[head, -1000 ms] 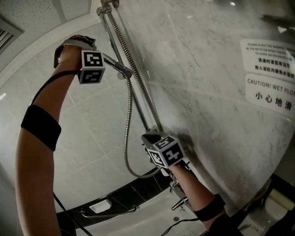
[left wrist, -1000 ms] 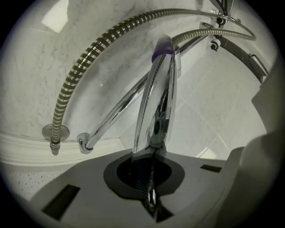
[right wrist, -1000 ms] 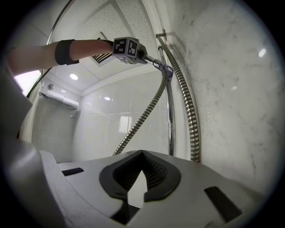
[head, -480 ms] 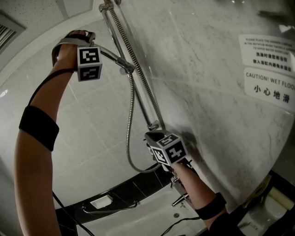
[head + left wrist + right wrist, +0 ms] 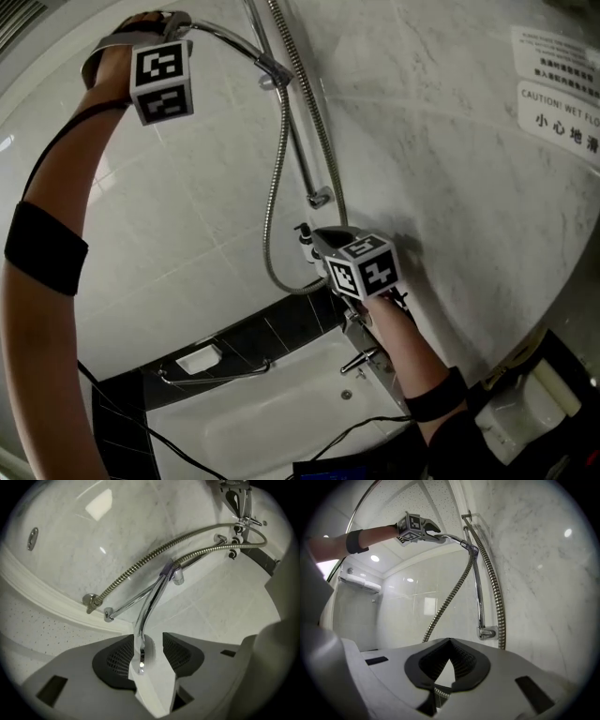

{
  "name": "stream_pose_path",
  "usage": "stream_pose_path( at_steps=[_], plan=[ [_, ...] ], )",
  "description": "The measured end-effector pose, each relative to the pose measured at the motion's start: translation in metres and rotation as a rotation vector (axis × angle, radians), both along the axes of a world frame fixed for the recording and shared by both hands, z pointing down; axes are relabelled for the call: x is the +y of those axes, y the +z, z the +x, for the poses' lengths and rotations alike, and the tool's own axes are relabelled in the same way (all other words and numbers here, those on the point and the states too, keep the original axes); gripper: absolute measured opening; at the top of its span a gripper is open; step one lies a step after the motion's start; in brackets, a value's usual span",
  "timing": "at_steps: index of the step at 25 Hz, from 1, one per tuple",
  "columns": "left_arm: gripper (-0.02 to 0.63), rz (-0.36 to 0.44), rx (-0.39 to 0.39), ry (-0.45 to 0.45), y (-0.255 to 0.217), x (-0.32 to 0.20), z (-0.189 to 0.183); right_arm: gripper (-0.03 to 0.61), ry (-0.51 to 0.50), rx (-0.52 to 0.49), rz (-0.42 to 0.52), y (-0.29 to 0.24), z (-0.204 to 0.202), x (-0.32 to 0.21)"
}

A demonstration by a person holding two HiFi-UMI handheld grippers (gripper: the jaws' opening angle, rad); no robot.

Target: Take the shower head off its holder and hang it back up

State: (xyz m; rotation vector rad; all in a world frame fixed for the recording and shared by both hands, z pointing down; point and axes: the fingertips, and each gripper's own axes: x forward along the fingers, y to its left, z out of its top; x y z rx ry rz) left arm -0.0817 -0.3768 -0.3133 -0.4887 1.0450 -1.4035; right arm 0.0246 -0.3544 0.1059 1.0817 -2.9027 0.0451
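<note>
A caution sign (image 5: 560, 119) is fixed to the marble wall (image 5: 450, 187); a soap dish (image 5: 200, 358) sits above the bathtub (image 5: 281, 412).

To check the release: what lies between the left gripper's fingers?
The curved chrome shower head handle, in the left gripper view; the fingers of the left gripper have just been opening.

Chrome shower head (image 5: 225, 37), slim curved handle, seated tilted in its holder (image 5: 275, 71) high on the wall rail (image 5: 298, 141), hose (image 5: 272, 197) looping below.
</note>
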Motion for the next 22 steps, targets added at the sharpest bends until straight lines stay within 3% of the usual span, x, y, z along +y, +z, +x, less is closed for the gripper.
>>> stream_pose_path(
  at_steps=[2,4,7,10,14,22],
  plan=[
    [0.167,0.000,0.048,0.022,0.011,0.015,-0.014,0.017,-0.001,0.003,-0.006,0.007,0.001,0.010],
    [0.102,0.001,0.105,0.042,0.033,0.036,-0.030,0.017,-0.009,0.014,-0.017,0.018,0.002,0.024],
    [0.000,-0.011,0.258,0.100,0.077,0.076,-0.051,0.017,-0.025,0.030,-0.012,0.029,-0.001,0.042],
    [0.000,-0.105,0.404,0.151,0.142,0.098,-0.079,0.017,-0.032,0.054,0.006,0.042,-0.008,0.056],
    [0.000,-0.167,0.695,0.195,0.234,0.137,-0.126,0.017,-0.054,0.095,-0.001,0.073,-0.023,0.074],
    [0.000,-0.186,1.315,0.147,0.421,0.213,-0.219,0.017,-0.122,0.138,-0.082,0.143,-0.071,0.102]
  ],
)
